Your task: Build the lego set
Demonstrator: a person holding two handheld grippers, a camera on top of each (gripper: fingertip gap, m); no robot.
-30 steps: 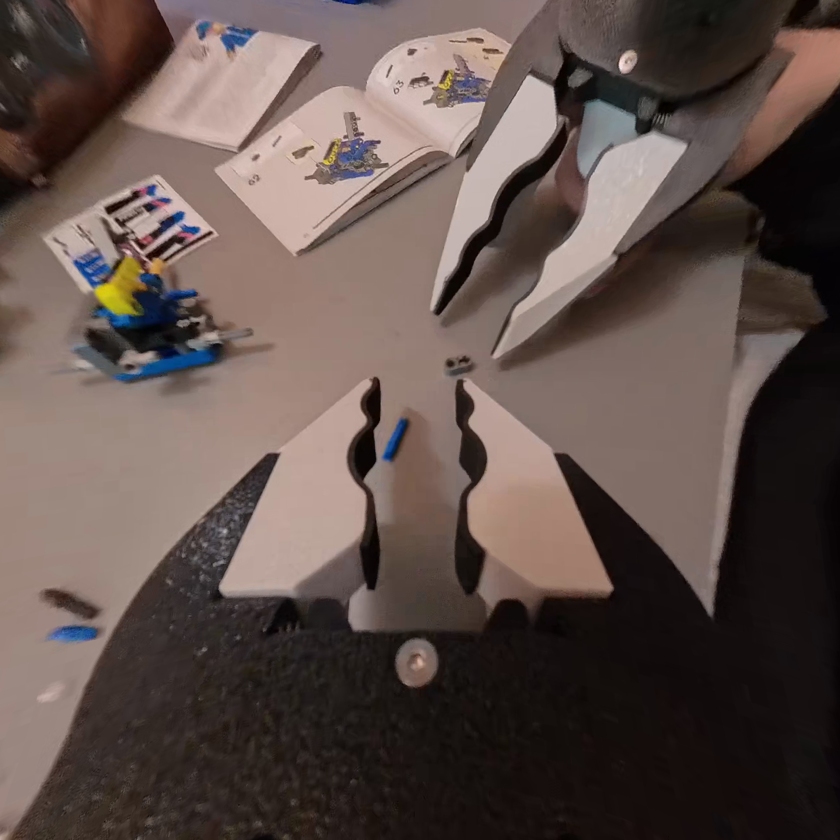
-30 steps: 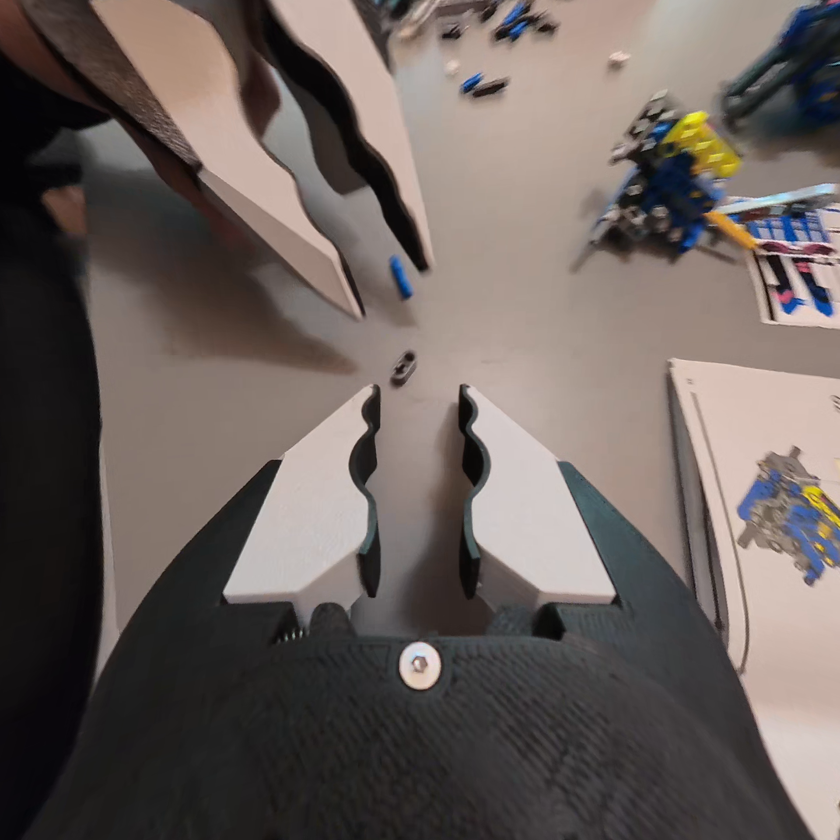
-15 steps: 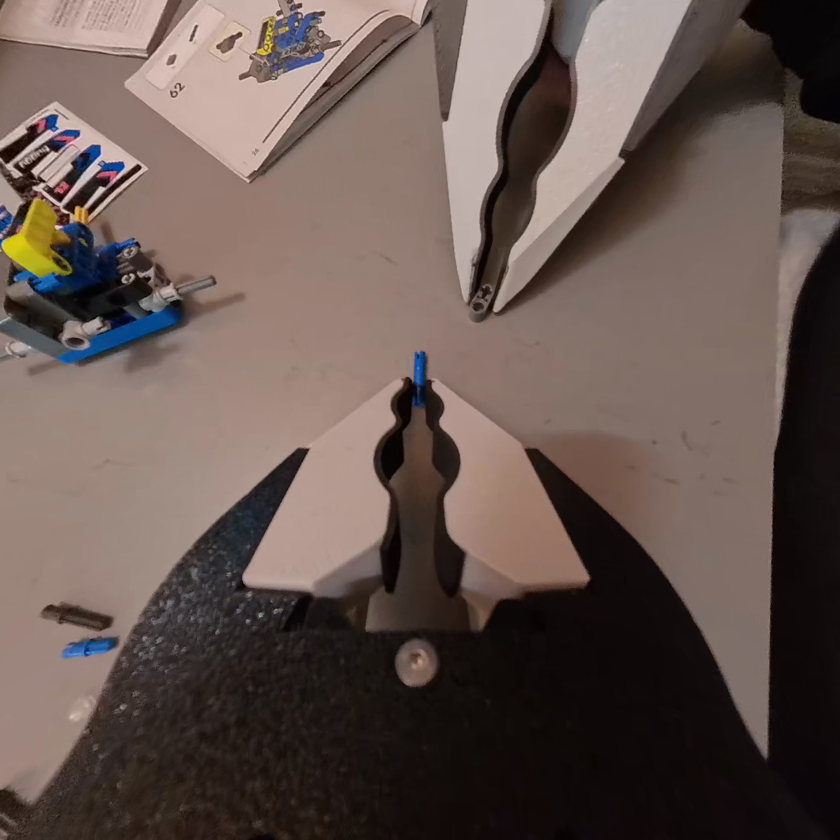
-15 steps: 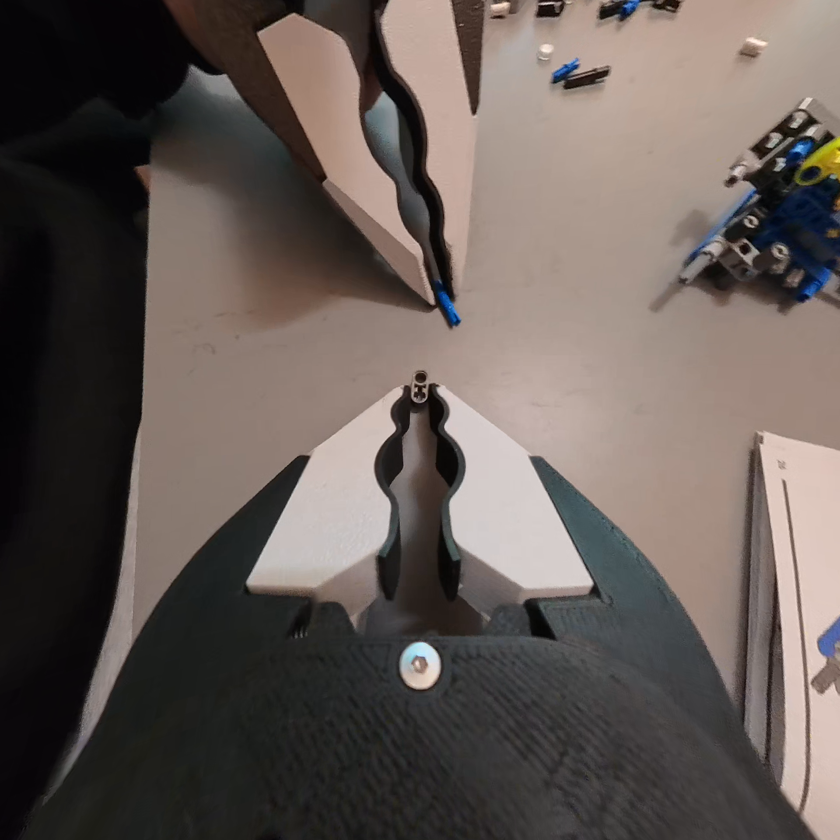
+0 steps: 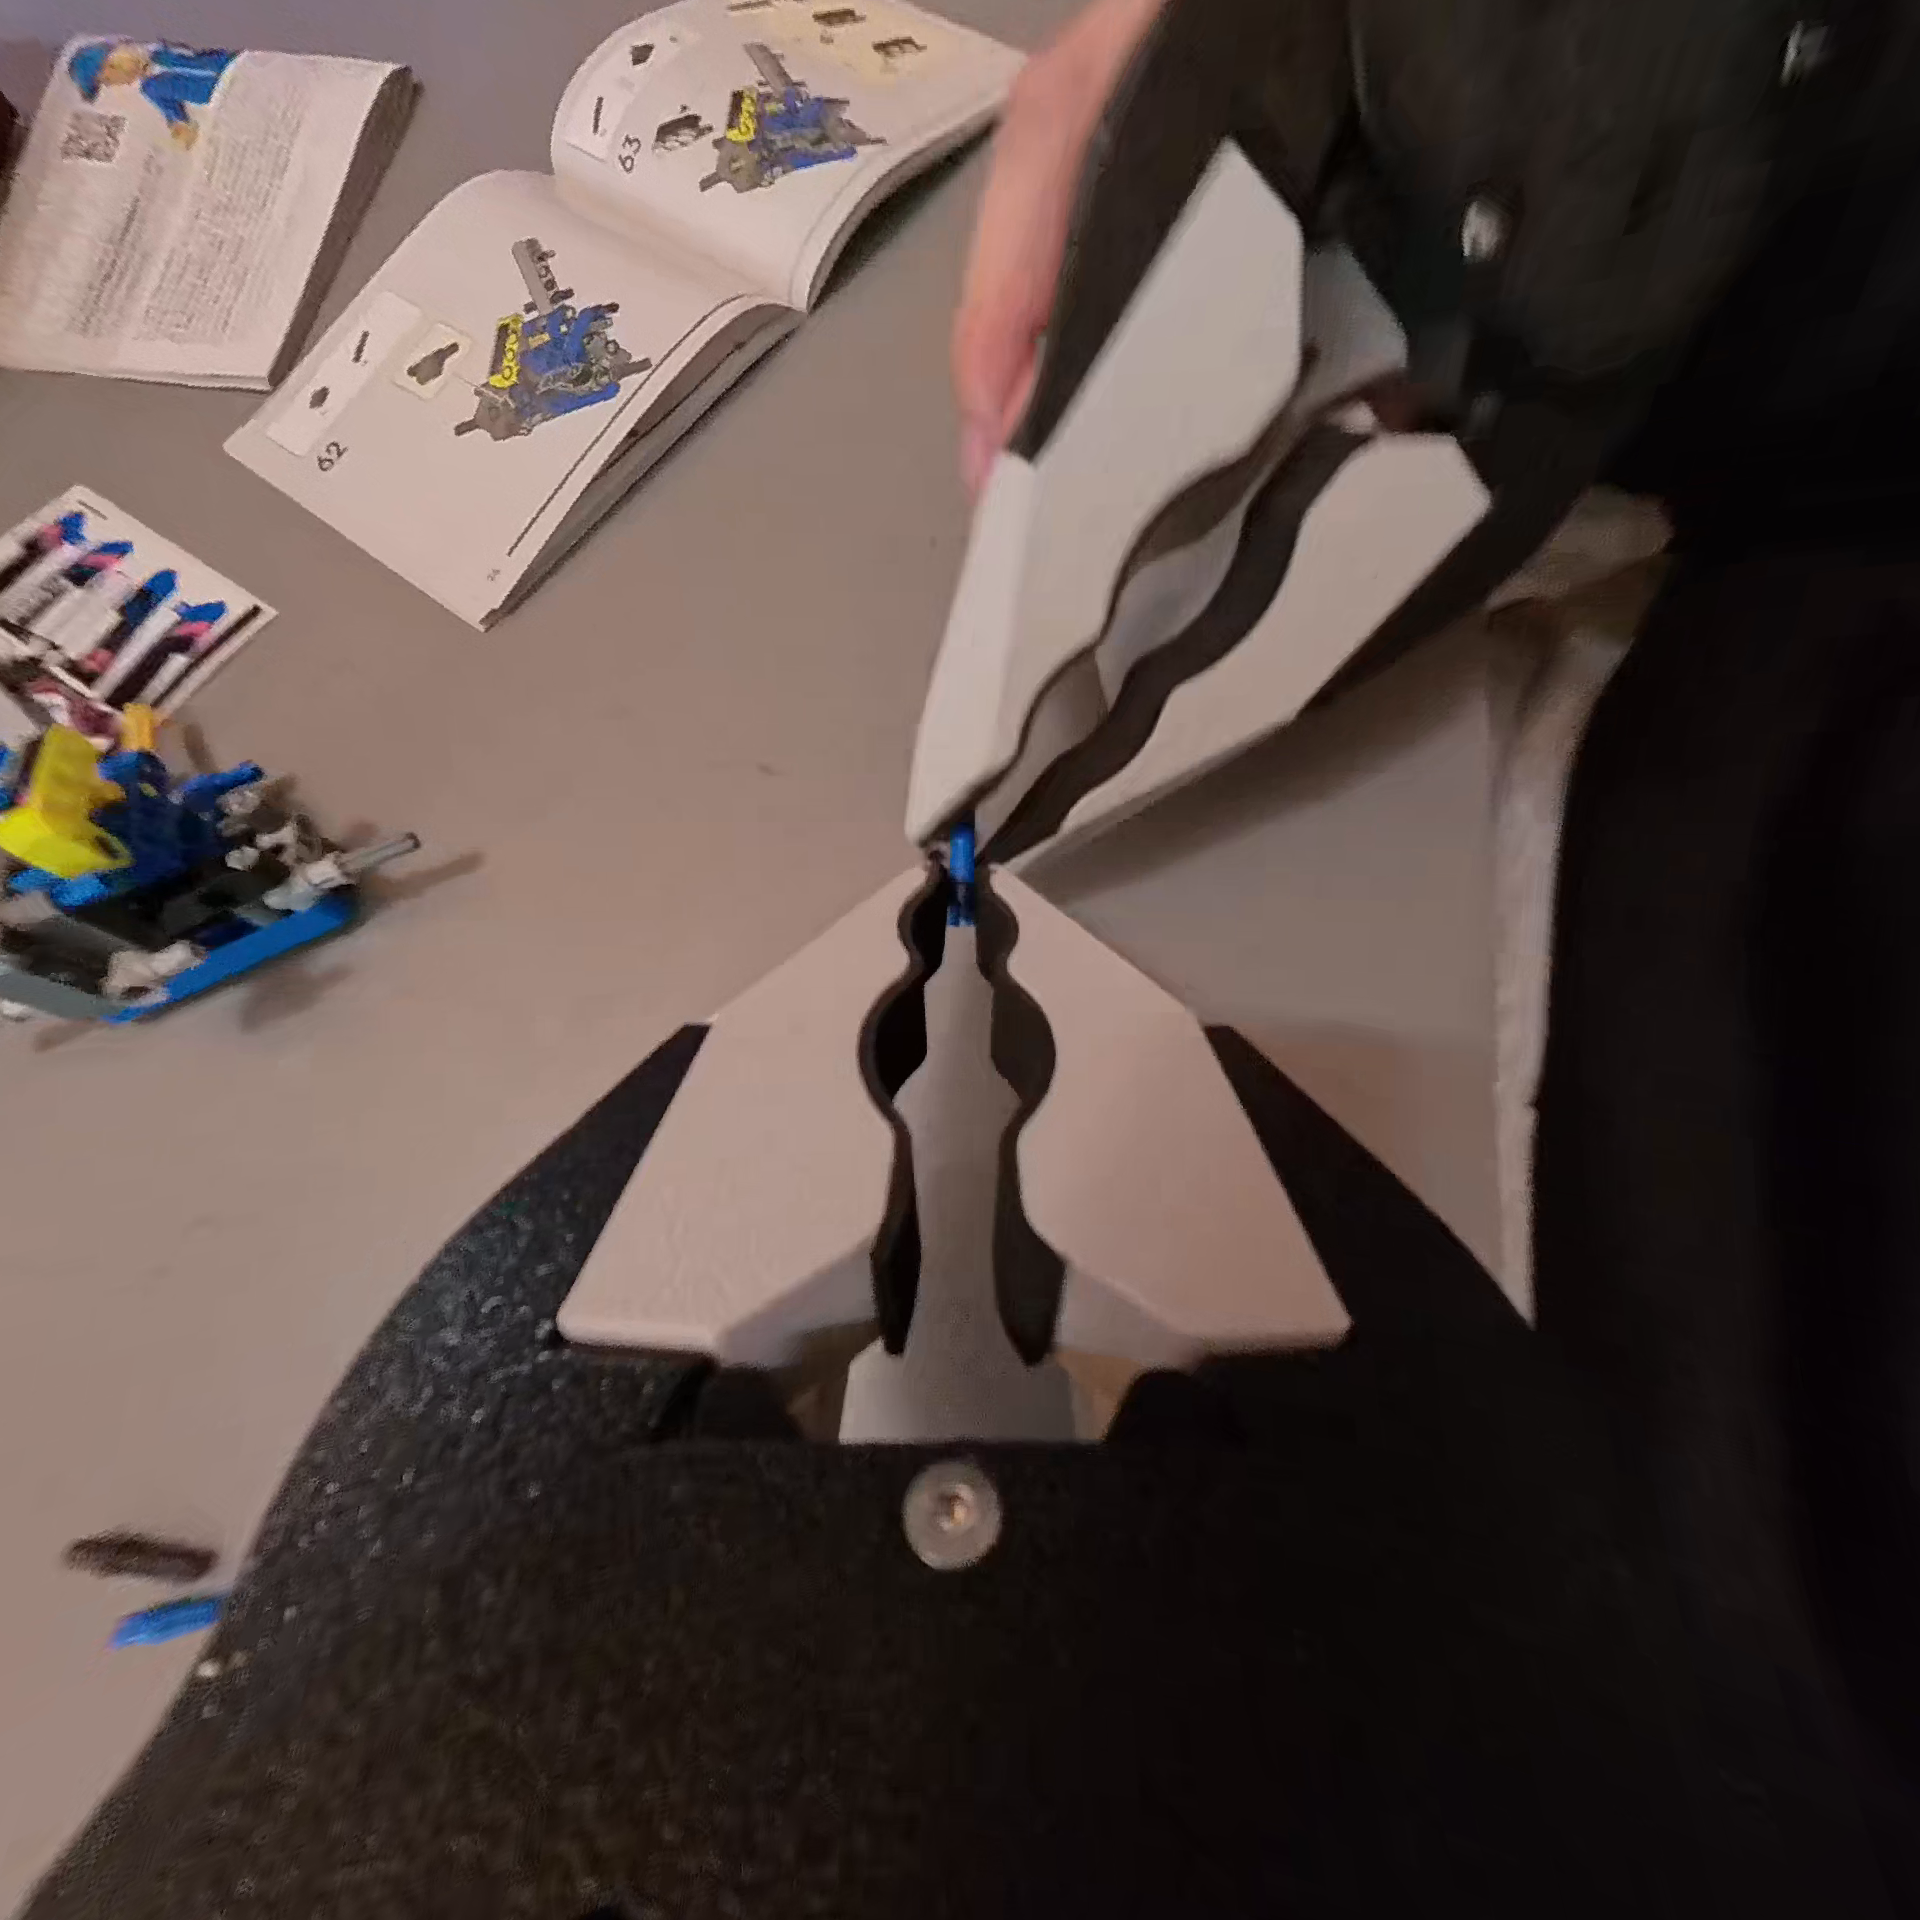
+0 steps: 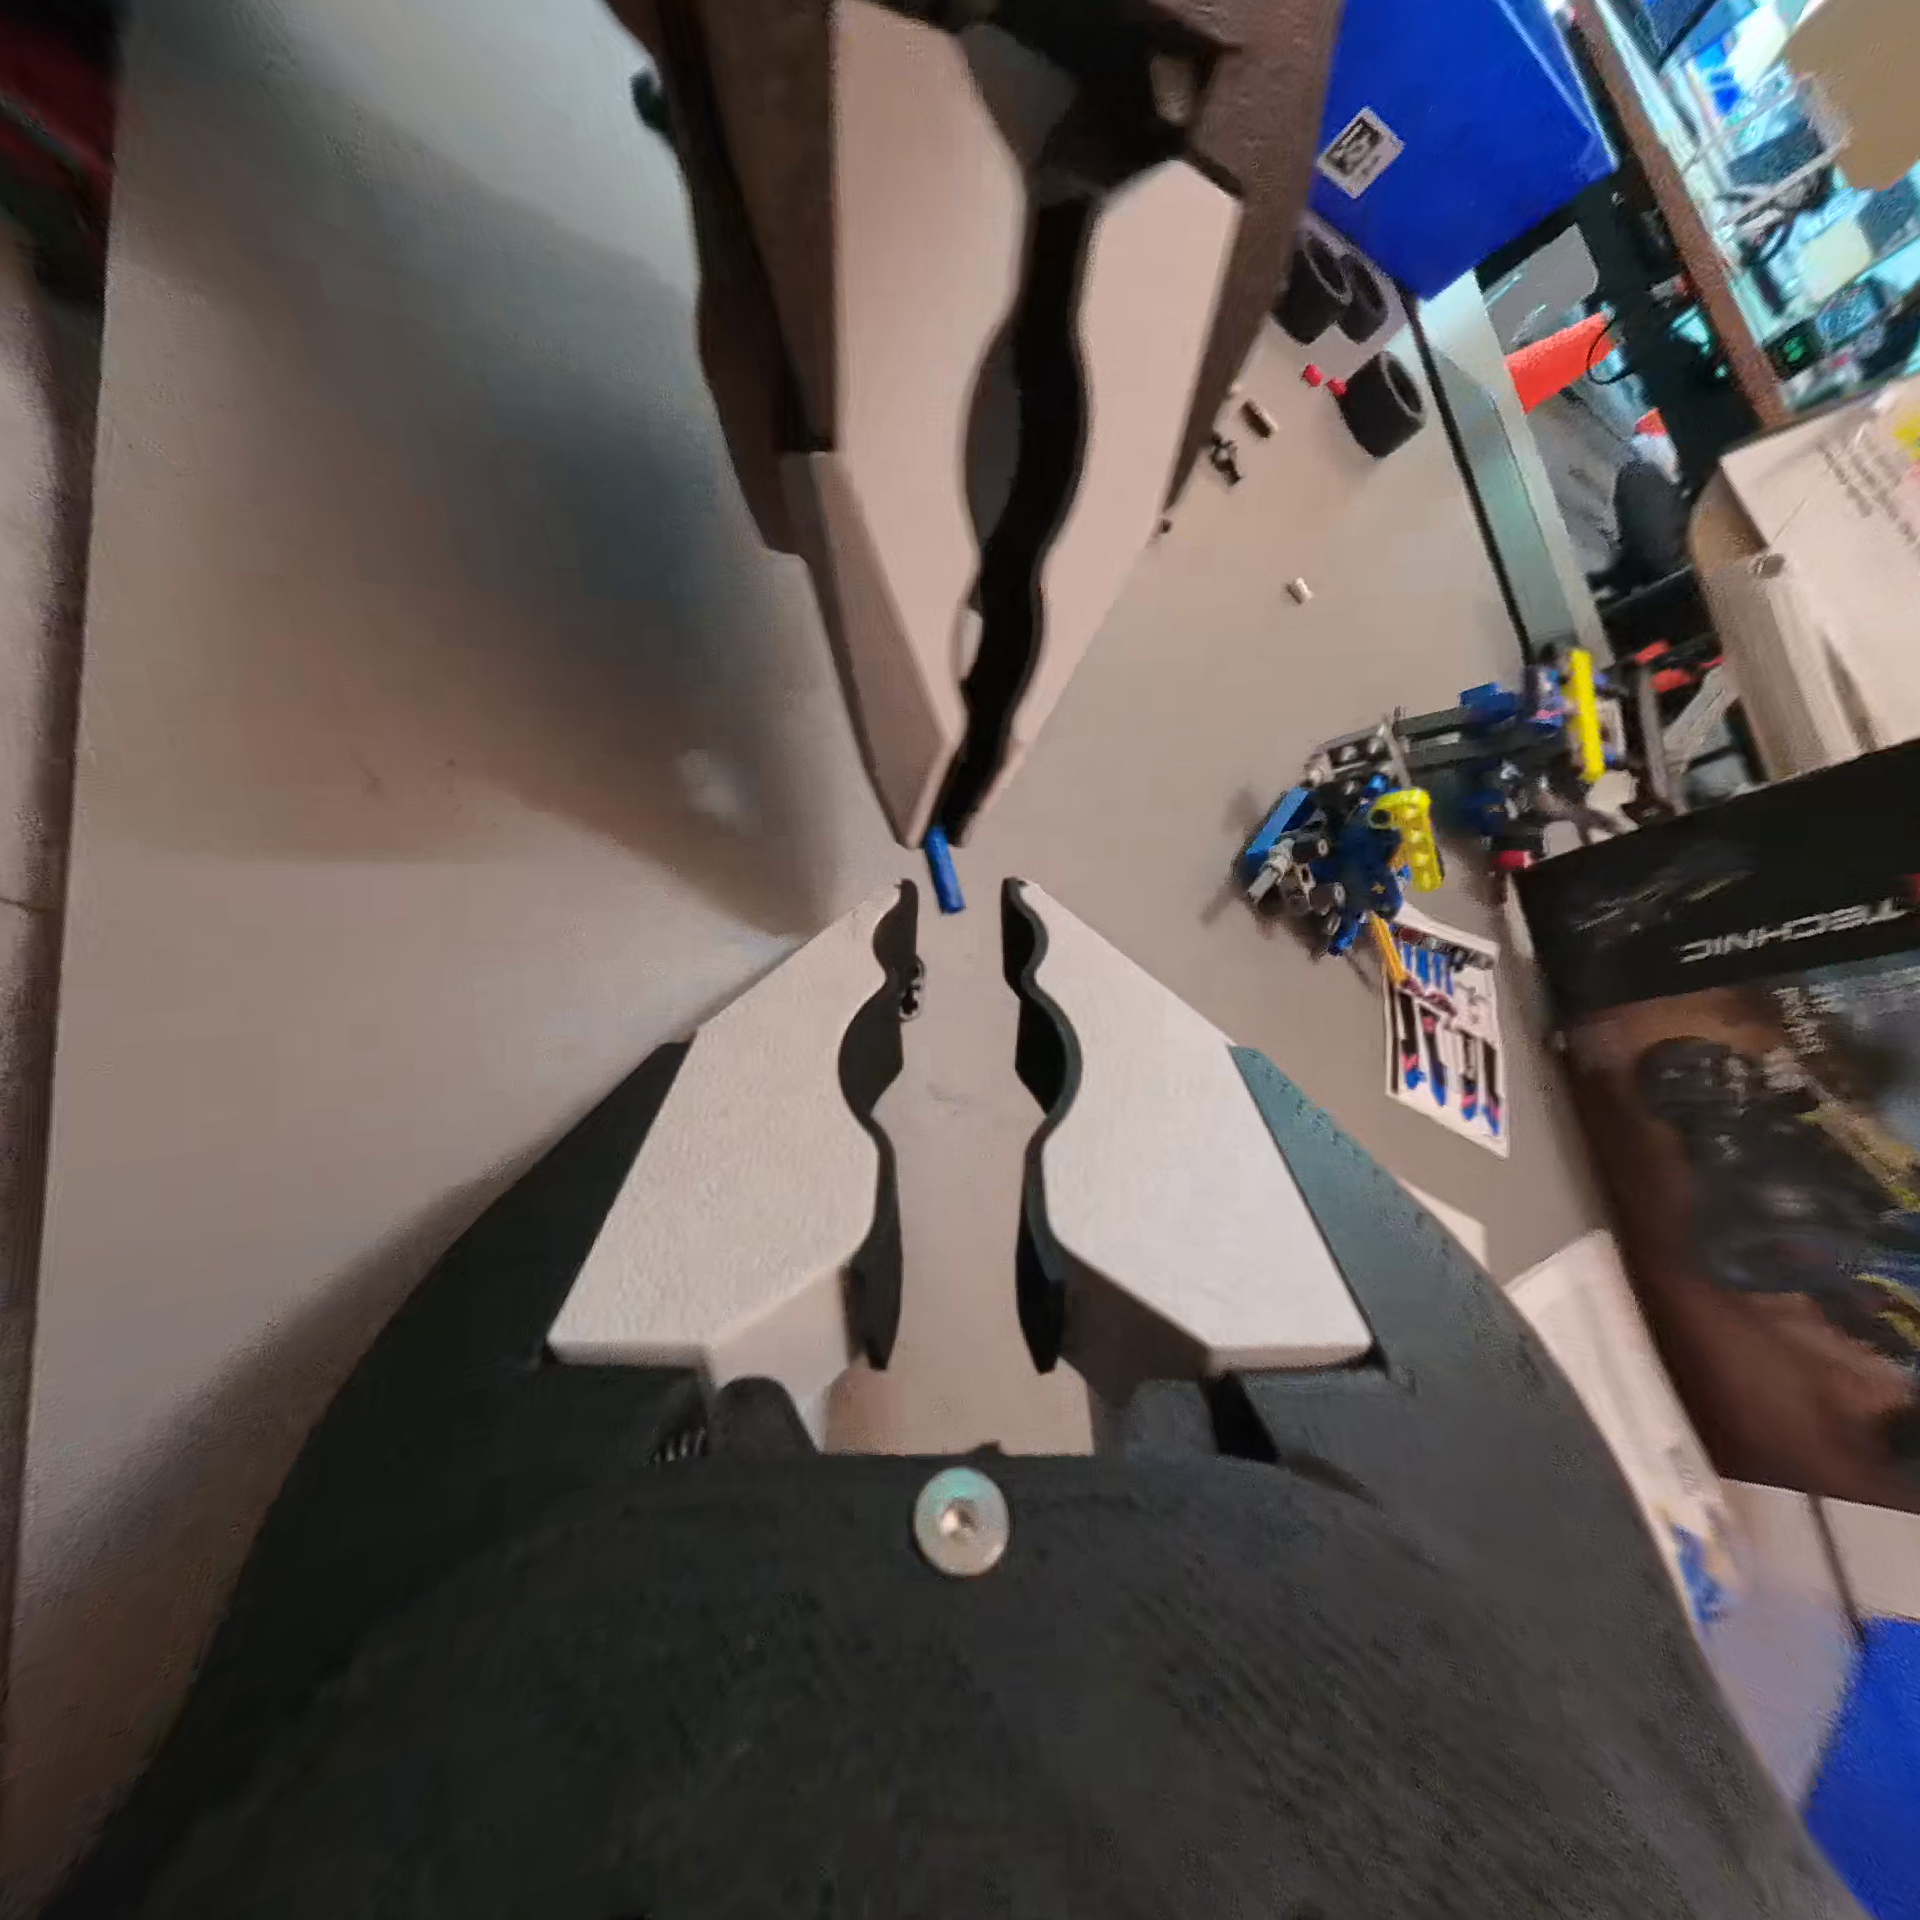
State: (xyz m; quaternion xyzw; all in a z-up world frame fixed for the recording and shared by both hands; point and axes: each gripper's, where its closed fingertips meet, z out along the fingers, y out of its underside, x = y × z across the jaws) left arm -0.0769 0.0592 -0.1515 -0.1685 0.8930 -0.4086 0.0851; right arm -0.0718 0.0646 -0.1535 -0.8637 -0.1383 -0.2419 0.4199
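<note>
My left gripper (image 5: 961, 883) is shut on a small blue pin (image 5: 962, 878), which sticks out past its tips. My right gripper (image 6: 958, 894) is open, jaws a little apart, tip to tip with the left gripper (image 6: 940, 821). The blue pin (image 6: 943, 873) points into the gap between the right fingertips. A small dark connector (image 6: 912, 997) shows against the inner side of the right gripper's left finger; I cannot tell whether it is held. In the left wrist view the right gripper (image 5: 964, 840) comes in from the upper right. The partly built blue and yellow model (image 5: 156, 883) stands on the grey table.
An open instruction booklet (image 5: 582, 343) and a sticker sheet (image 5: 114, 613) lie beyond the model. A dark pin (image 5: 140, 1555) and a blue pin (image 5: 166, 1621) lie at the left. The right wrist view shows the model (image 6: 1340, 852), the set's box (image 6: 1745, 1091), black tyres (image 6: 1382, 405) and a blue bin (image 6: 1455, 135).
Both grippers have lifted off the table and come together tip to tip. The right gripper, shut on the dark connector before, has opened. The left still grips the blue pin.
</note>
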